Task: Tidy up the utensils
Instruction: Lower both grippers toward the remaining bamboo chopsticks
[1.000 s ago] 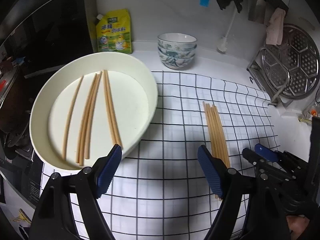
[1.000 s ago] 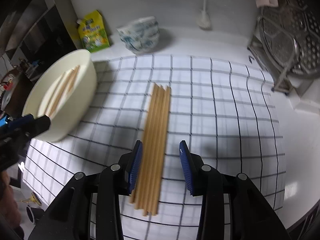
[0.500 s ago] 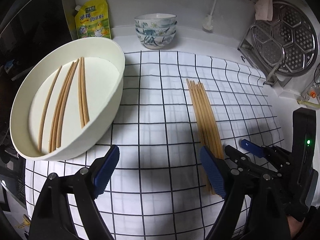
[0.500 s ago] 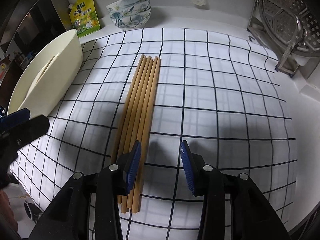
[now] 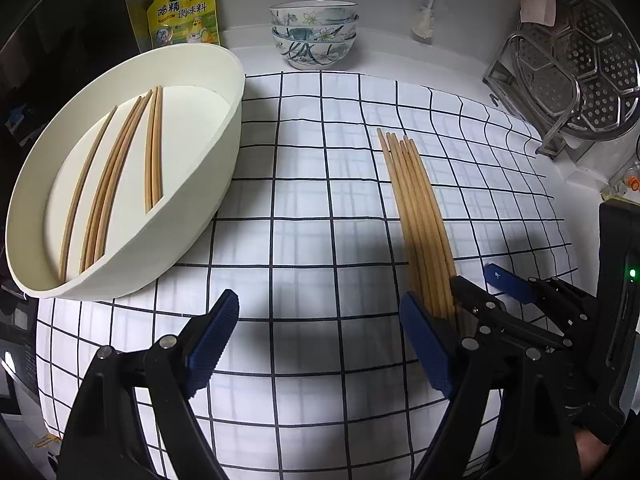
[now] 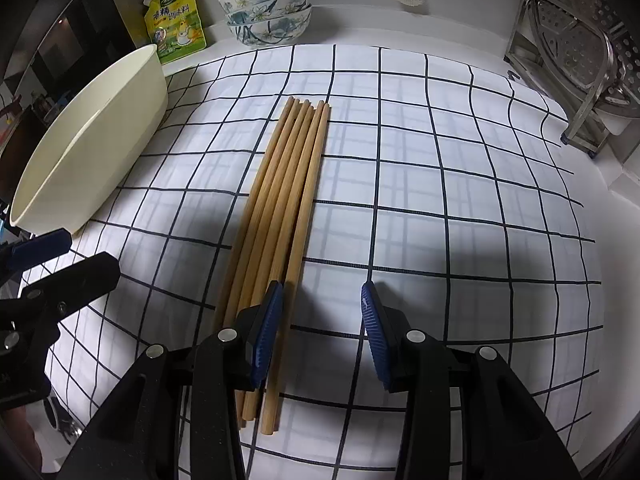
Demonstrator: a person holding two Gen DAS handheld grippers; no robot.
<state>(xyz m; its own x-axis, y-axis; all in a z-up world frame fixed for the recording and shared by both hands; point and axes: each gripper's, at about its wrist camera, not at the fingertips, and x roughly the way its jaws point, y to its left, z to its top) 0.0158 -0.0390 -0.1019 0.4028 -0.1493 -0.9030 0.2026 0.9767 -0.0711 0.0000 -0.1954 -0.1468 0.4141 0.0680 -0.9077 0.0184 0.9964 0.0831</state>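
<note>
A kitchen counter mid-tidy: several chopsticks already lie inside the cream basin (image 5: 224,152), while a bundle of loose chopsticks (image 6: 280,196) waits on the checked cloth (image 6: 440,184) right of the basin. The right gripper (image 6: 322,334), fingers spread and holding nothing, stands at the bundle's near end, one finger over it. The left gripper (image 5: 320,344) hovers beside it, also released. The job looks roughly half done.

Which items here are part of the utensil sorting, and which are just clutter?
Job items:
- loose chopsticks on the checked cloth
- cream basin with chopsticks inside
- right gripper, open beside the loose bundle
- left gripper, open

Just lying about:
- stacked bowls
- yellow pouch
- steamer rack
- brush
</note>
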